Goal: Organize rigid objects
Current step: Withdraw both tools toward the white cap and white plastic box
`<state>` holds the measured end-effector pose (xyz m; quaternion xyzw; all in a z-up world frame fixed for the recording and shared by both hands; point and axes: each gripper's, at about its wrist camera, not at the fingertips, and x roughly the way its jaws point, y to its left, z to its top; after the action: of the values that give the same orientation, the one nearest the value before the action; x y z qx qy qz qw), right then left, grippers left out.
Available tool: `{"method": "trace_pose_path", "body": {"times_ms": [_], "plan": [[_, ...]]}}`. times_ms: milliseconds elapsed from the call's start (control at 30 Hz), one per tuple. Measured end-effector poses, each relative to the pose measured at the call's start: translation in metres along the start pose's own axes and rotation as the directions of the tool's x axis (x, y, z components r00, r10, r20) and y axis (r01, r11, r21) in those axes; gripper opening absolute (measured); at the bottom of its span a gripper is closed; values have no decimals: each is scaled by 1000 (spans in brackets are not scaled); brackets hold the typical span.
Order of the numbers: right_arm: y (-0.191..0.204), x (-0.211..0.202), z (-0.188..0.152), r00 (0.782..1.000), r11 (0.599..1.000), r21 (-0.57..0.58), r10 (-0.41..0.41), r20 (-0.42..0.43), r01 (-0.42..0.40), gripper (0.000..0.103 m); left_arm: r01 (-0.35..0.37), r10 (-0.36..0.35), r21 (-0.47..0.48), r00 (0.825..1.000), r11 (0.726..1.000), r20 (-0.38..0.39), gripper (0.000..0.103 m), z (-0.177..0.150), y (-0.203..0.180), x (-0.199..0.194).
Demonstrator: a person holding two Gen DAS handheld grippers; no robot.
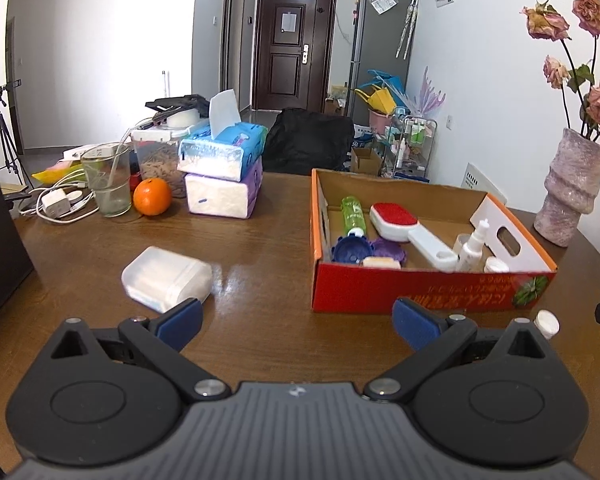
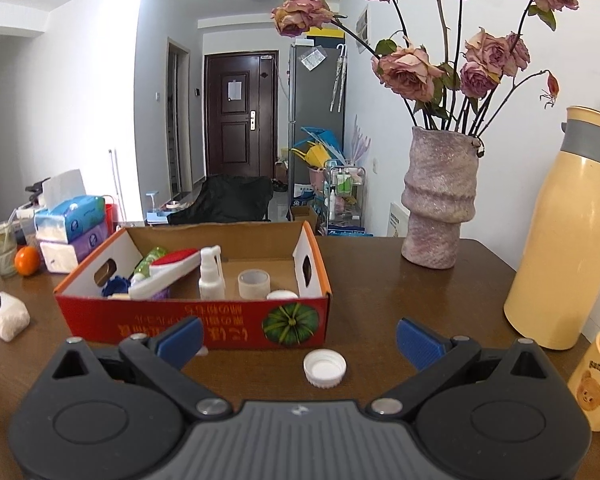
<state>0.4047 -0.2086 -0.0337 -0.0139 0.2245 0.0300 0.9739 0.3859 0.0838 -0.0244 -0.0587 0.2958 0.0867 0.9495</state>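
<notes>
On the table just near of the red cardboard box [image 2: 192, 320], a white bottle cap [image 2: 325, 367] lies between the spread, empty fingers of the right gripper [image 2: 300, 342], while the left gripper [image 1: 298, 324], equally wide and empty, risks nudging the translucent case [image 1: 167, 279] farther left.

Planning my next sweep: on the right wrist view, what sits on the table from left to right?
Glass → orange → tissue packs → box → white cap → vase → yellow flask → mug.
</notes>
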Motion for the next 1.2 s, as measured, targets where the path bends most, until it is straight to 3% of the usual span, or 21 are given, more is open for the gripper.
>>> {"method": "trace_pose_path", "body": {"times_ms": [633,967,1200], "plan": [[-16,-1,-31,996,999,-28,-29,-81,27,103,-36,36,8,998,999,-59,103,-31,27,-2],[-37,42,-45,984,998,-16,-61,-166,60,103,-66,65,-5,996,998,-65,103,-33,49,14],[-52,69,-50,984,998,19,-53,-173,57,103,-83,82,-16,995,996,-62,103,-33,66,24]]}}
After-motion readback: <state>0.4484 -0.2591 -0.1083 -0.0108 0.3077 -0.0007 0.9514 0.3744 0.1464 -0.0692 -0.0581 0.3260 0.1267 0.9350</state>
